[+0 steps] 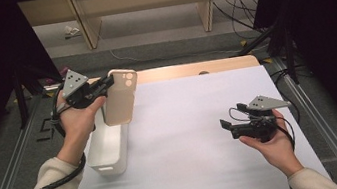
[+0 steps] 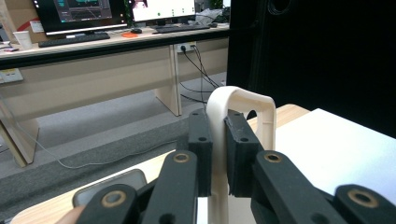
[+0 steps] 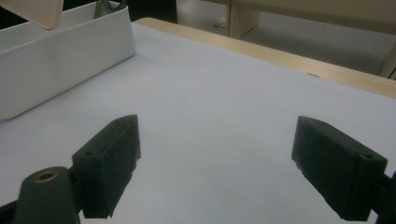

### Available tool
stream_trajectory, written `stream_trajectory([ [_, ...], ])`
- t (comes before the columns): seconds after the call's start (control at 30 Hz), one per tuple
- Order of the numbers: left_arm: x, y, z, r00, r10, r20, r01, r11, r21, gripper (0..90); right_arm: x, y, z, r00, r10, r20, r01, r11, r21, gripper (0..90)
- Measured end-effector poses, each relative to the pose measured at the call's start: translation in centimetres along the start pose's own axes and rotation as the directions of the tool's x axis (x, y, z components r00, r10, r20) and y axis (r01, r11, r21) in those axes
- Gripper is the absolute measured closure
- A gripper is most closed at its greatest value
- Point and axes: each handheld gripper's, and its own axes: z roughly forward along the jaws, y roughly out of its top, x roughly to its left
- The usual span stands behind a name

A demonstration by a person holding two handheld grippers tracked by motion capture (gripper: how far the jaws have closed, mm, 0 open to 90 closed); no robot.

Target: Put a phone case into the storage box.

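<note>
From the high view, the left gripper [image 1: 105, 87] pinches a beige phone case [image 1: 120, 103] and holds it up over the far end of a white box [image 1: 109, 151]. The right gripper [image 1: 227, 126] hangs right of the box.

In the left gripper view, the pads [image 2: 201, 149] squeeze the case's edge [image 2: 219, 154].

In the right gripper view, the pads [image 3: 112, 158] are spread wide apart, the box [image 3: 60, 65] ahead.
</note>
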Motion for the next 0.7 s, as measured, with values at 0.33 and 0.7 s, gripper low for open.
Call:
stream_trajectory([
  [0.33,0.9,0.1,-0.1,0.9999,-0.002,-0.016,0.002,1.0000,0.000,82.2,-0.3,-0.1,-0.2,0.9999,0.014,0.002,-0.014,1.000,-0.004,16.3],
  [0.7,2.0,0.0,0.2,0.9991,-0.013,-0.040,0.013,0.9999,0.008,82.2,-0.4,-0.2,-0.3,0.9997,0.023,0.001,-0.023,1.000,-0.007,16.3],
])
